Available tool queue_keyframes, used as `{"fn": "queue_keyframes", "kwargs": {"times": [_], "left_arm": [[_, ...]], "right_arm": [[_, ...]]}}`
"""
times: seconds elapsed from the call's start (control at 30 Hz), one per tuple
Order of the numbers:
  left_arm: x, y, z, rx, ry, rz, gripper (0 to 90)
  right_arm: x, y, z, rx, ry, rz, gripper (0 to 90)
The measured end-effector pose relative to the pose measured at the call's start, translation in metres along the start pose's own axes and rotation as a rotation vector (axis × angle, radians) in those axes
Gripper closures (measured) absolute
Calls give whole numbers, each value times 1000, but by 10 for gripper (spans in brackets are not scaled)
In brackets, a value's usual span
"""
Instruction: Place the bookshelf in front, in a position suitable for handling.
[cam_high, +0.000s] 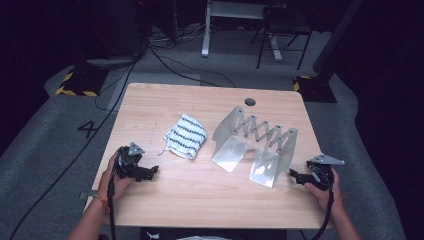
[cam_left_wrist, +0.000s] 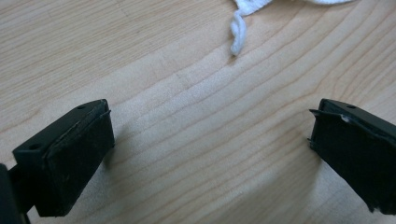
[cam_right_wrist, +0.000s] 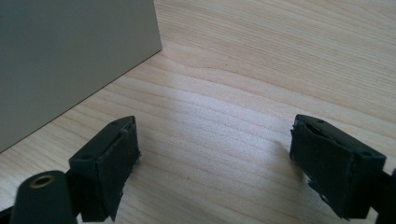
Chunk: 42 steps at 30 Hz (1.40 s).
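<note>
Left gripper (cam_left_wrist: 210, 154) jaws wide, empty, striped cloth (cam_high: 185, 136) ahead with its loose thread (cam_left_wrist: 237, 35). Right gripper (cam_right_wrist: 215, 168) jaws wide, empty, metal rack (cam_right_wrist: 70, 60) just beyond 1 jaw.

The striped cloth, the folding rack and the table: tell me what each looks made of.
Striped cloth: soft woven or knitted fabric, white with dark stripes; it lies crumpled, with a loose thread end.
Folding rack: probably sheet metal, matte grey, with thin stiff panels and a dull sheen.
Table: light wood or wood-look laminate with visible grain.
</note>
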<state>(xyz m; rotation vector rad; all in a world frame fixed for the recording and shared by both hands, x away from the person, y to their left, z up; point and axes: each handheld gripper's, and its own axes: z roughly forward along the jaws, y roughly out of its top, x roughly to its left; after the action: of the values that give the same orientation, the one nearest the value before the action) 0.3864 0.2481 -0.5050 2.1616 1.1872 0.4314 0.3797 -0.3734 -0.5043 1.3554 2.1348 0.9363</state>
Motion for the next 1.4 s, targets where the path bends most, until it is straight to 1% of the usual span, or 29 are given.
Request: {"fn": "queue_keyframes", "kwargs": {"times": [0.17,0.2,0.23,0.3,0.33,0.37,0.43,0.47,0.5,0.53,0.57,0.63,0.67,0.7,0.73,0.77,0.9,0.93,1.0,1.07,1.1,1.13,1.17,1.2,1.23,1.27,1.3,1.37,1.4], "left_arm": [[1,-1,-1,1,-14,11,0],[1,-3,-3,1,-36,33,3],[1,-4,-3,-1,-39,46,3],[0,-5,-4,1,-38,50,4],[0,-5,-4,-1,-40,46,4],[-1,-5,-4,-2,-45,41,4],[0,-6,-6,1,-42,56,8],[-1,-7,-6,-5,-40,52,16],[-2,-8,-7,-12,-41,43,27],[-2,-8,-8,-12,-40,54,40],[-3,-9,-9,-11,-45,45,52],[-3,-9,-10,-6,-50,56,64],[-3,-8,-10,-4,-52,69,70],[-4,-8,-10,-2,-58,66,79],[-4,-8,-10,-2,-58,66,82],[-4,-8,-11,-4,-56,75,88],[-7,-9,-12,-12,-64,69,155],[-8,-8,-13,-9,-58,77,155],[-8,-7,-12,-11,-66,83,165],[-10,-7,-12,-9,-72,81,180],[-14,-5,-12,-7,-79,87,179],[-15,-2,-13,-16,-79,104,179],[-17,0,-14,-30,-94,102,180],[-19,3,-15,-47,-110,90,182],[-19,3,-15,-47,-110,90,185],[-24,10,-19,-81,-119,102,187],[-27,15,-20,-103,-127,106,189],[-36,24,-21,-128,-143,119,195],[-42,29,-20,-134,-146,139,195]], "right_arm": [[0,0,-1,1,3,-4,172],[1,-1,-2,-7,8,-13,203],[1,-1,-3,-10,-2,-13,207],[2,-2,-3,-13,-5,-15,213],[1,-2,-5,-10,-5,-13,223],[1,-3,-6,-23,-2,-13,231],[-1,-4,-11,-41,21,10,235],[0,-5,-15,-55,27,10,244],[2,-5,-19,-72,24,10,253],[4,-5,-24,-89,27,11,254],[8,-5,-29,-108,42,11,254],[18,-3,-38,-132,49,-13,255],[23,-1,-41,-146,60,-26,255],[29,2,-44,-160,69,-43,253],[29,2,-44,-160,69,-43,253],[43,7,-47,-174,85,-95,242],[63,10,-48,-160,124,-161,220],[68,9,-48,-151,131,-172,217],[75,8,-47,-144,142,-187,210],[77,11,-48,-156,136,-178,211],[77,13,-49,-172,135,-164,212],[77,14,-49,-178,131,-158,210],[78,16,-50,-186,122,-155,207],[78,17,-51,-193,117,-156,209],[79,19,-52,-198,108,-157,211],[80,20,-53,-205,104,-156,213],[80,22,-55,-216,100,-154,217],[82,27,-57,-236,91,-154,225],[82,30,-58,-243,81,-154,237]]}}
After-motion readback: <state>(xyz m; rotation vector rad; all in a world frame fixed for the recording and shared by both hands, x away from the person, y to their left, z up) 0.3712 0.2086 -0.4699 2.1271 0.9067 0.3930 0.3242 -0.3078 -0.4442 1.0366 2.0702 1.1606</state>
